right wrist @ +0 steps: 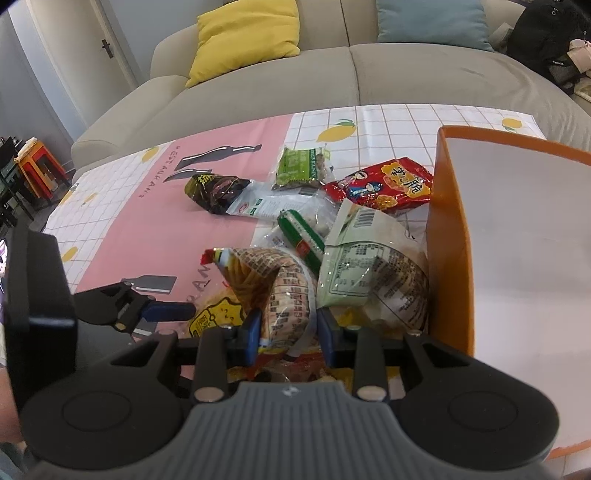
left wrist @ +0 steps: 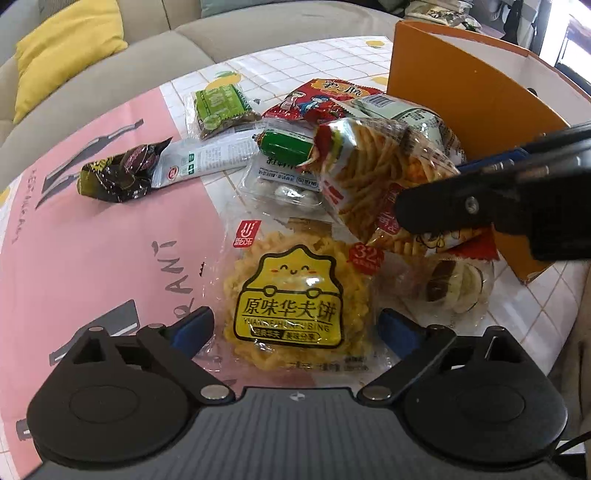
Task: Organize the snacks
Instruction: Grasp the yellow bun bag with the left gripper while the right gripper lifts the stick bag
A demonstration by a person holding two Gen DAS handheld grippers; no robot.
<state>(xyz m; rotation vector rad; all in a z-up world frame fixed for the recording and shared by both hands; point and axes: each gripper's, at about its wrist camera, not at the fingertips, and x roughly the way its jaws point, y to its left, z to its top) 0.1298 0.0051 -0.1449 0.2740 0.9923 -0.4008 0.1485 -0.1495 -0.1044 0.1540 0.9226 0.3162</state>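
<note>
While the right gripper (right wrist: 286,332) has its jaws clamped on a bag of thin fried sticks (left wrist: 373,177), that bag hangs lifted above the pile, just beside the orange box (right wrist: 452,236) standing at the right of the surface (left wrist: 92,229). From the left wrist view the bag tilts, its red-and-white end pointing toward the sofa (right wrist: 332,81). The left gripper (left wrist: 295,328) sits low with its jaws spread wide on either side of a yellow waffle-cake packet (left wrist: 291,295), which lies flat on the pink part of the cloth; whether the blue pads touch the wrapper I cannot tell. Behind it lie a clear pack of white sweets (left wrist: 284,184), a green sausage stick (left wrist: 286,146), a red crisp bag (right wrist: 380,184), a pale green packet (right wrist: 362,266), a green raisin pack (left wrist: 221,107), a long white sachet (left wrist: 207,158) and a dark plum wrapper (left wrist: 118,177) partly on that sachet. A clear pack with something round and dark, perhaps a pastry (left wrist: 454,284), rests near the box's corner. A yellow cushion (right wrist: 243,37) and a blue cushion (right wrist: 432,22) sit on the sofa.
</note>
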